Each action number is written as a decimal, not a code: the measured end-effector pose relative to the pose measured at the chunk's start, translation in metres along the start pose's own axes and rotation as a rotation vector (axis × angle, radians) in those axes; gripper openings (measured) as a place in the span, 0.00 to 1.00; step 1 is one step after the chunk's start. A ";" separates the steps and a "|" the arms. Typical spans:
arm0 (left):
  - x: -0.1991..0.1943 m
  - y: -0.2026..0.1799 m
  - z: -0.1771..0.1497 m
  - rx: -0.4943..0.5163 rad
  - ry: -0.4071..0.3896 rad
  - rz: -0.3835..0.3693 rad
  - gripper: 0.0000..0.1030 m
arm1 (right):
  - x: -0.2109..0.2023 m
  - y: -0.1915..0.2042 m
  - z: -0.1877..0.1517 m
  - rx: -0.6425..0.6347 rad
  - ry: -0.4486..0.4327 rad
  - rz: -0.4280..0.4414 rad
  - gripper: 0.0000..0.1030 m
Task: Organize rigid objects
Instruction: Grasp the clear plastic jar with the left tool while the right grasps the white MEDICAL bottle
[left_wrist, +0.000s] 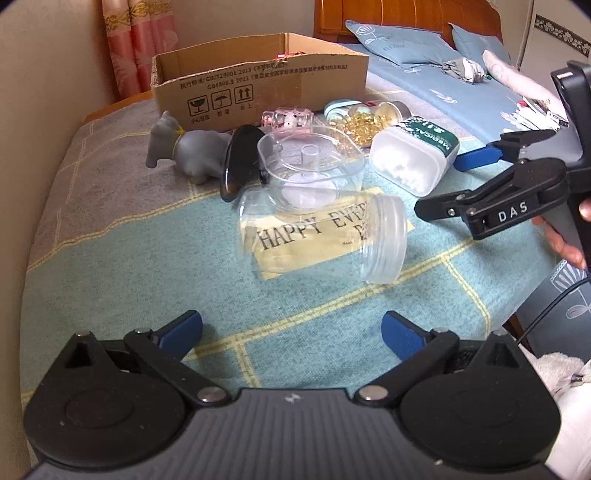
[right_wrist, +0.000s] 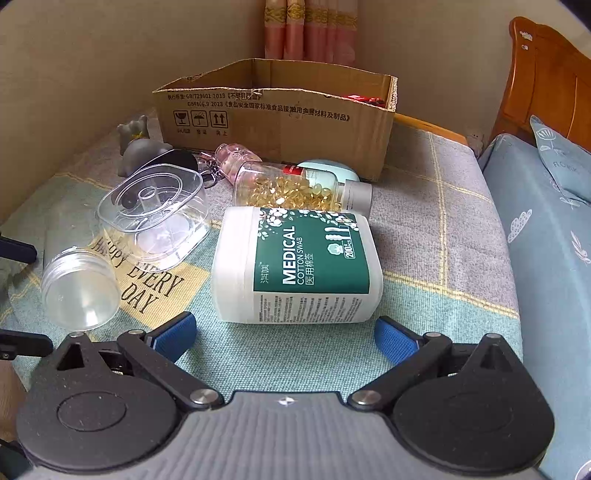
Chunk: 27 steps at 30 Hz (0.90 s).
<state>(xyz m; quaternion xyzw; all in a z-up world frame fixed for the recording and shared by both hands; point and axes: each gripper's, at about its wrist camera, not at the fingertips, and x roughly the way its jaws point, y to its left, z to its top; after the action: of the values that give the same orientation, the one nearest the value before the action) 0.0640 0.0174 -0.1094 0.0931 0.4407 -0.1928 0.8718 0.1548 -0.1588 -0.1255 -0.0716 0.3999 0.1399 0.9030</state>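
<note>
Several objects lie on a bed in front of an open cardboard box. A clear jar lies on its side. Behind it stands a clear square container. A white cotton swab box lies on its side. A bottle of yellow capsules, a pink bottle and a grey toy animal lie near the cardboard box. My left gripper is open before the jar. My right gripper is open just before the swab box.
A black round lid leans between the toy and the square container. The wall runs along the left. Blue pillows, a folded cloth and papers lie on the bed at the right in the left wrist view. A wooden headboard stands behind.
</note>
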 end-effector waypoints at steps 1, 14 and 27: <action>0.002 -0.002 0.002 -0.007 0.001 -0.006 0.99 | 0.000 0.000 -0.001 -0.003 -0.010 0.003 1.00; 0.015 -0.016 0.018 -0.021 -0.021 0.019 0.99 | -0.004 -0.005 -0.008 -0.032 -0.053 0.033 1.00; 0.015 -0.024 0.031 0.011 -0.046 0.033 0.99 | -0.004 -0.005 -0.009 -0.030 -0.062 0.031 1.00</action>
<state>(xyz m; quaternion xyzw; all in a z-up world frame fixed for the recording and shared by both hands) 0.0846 -0.0185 -0.1027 0.1005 0.4178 -0.1831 0.8842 0.1476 -0.1662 -0.1289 -0.0745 0.3705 0.1620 0.9115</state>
